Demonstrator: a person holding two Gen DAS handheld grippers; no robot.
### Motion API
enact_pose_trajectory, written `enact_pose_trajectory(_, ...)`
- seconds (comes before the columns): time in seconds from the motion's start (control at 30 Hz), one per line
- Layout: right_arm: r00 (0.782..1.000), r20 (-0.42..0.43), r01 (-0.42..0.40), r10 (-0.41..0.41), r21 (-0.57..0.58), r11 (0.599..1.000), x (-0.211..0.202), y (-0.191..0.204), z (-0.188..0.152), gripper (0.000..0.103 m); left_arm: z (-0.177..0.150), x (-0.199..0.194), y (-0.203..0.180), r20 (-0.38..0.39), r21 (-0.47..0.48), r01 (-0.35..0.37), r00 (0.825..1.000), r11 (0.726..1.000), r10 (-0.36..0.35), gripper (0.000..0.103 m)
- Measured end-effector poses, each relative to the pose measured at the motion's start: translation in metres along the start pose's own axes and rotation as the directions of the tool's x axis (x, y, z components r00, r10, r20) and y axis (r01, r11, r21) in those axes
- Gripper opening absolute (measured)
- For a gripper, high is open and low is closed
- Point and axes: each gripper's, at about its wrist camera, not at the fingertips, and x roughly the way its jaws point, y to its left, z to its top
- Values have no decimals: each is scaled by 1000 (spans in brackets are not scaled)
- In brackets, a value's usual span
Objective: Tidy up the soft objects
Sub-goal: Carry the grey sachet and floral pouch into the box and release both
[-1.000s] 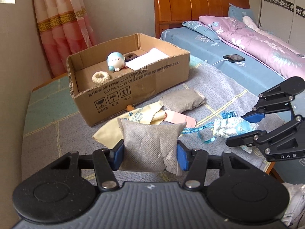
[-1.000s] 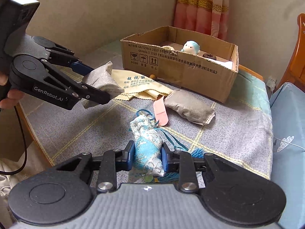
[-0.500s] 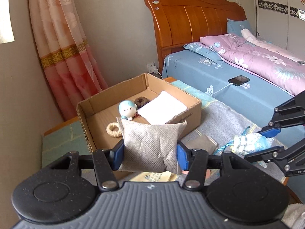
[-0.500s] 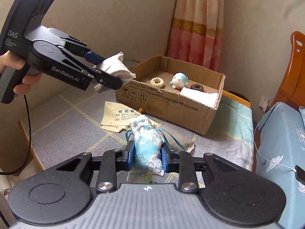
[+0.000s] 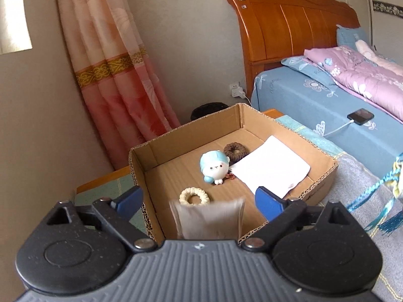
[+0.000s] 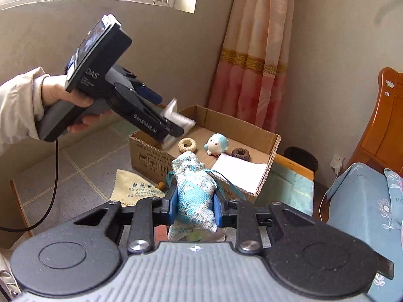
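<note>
Open brown cardboard box [image 5: 289, 136] sits on grey checked table cover [image 6: 83, 166], wooden bed w/ blue sheet [image 5: 302, 95] behind, pink curtain [image 5: 113, 75] in the corner. Left gripper [image 5: 199, 201] is over the box w/ fingers spread wide; grey fabric pouch [image 5: 207, 220], blurred, looks mid-drop between them, touching neither. Right gripper [image 6: 194, 205] is clamped on blue-white brocade sachet [image 6: 194, 188], just short of the box front. To do it well: clear left gripper first, then carry sachet over bare cardboard near cream knit ring [image 5: 194, 196] & release low.
</note>
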Motion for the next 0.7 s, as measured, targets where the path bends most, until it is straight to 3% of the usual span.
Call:
enact_pose_trajectory(0.17,1000,11,17,-17,-11,1000,12,-8,22,32,-20,-3,15,22,-113,-11,1000,994,14,99)
enact_pose_trajectory(0.3,1000,9,22,-22,-11,1000,29,-11,40,32,-46,-30,18,34,-193,-16,999,981,23,102)
enact_pose_trajectory(0.7,1000,-18,-21,22,33,999,111,-10,118,33,-101,-76,19,-21,-263,-145,989,954,145,102)
